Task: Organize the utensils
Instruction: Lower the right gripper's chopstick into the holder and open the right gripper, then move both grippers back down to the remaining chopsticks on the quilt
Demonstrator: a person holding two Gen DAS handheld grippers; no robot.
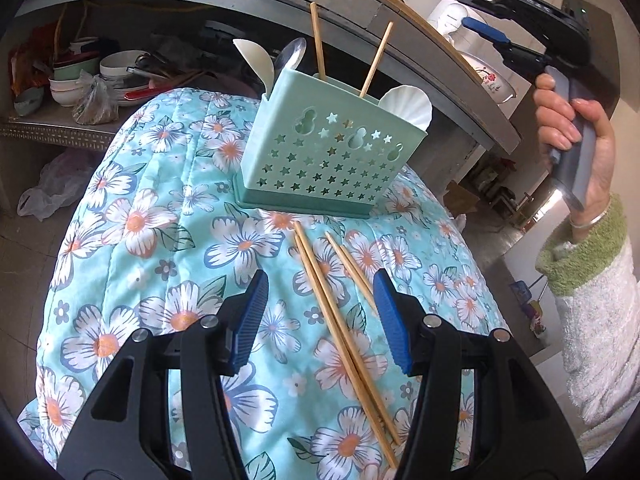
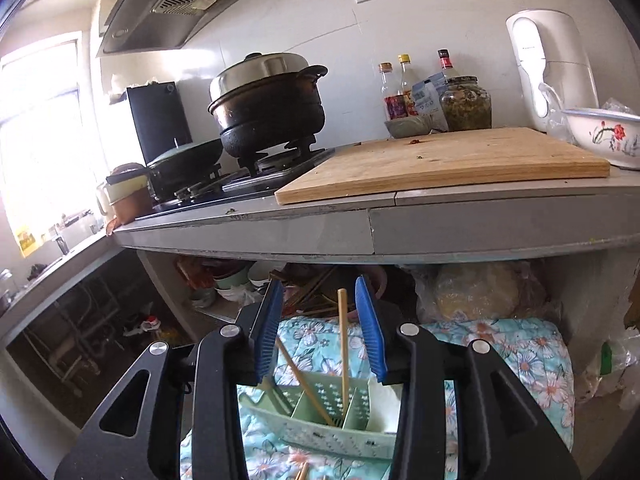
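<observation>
A mint-green utensil caddy [image 1: 320,152] with star holes stands on a floral quilted cloth [image 1: 160,240]. It holds two bamboo chopsticks [image 1: 318,44], white spoons [image 1: 256,62] and a metal spoon [image 1: 294,54]. Three loose chopsticks [image 1: 340,320] lie on the cloth between my left gripper's [image 1: 320,320] open blue fingers. My right gripper [image 2: 320,328] is open and empty, held above the caddy [image 2: 320,420], with an upright chopstick [image 2: 343,344] in the caddy seen between its fingers. The right gripper also shows in the left wrist view [image 1: 496,36], raised at upper right.
A grey counter [image 2: 320,232] holds a wooden cutting board [image 2: 448,164], a stove with a black pot [image 2: 268,108], bottles, a jar [image 2: 466,102], a white kettle [image 2: 548,64] and a floral bowl [image 2: 604,136]. A shelf under it holds stacked bowls [image 1: 80,76].
</observation>
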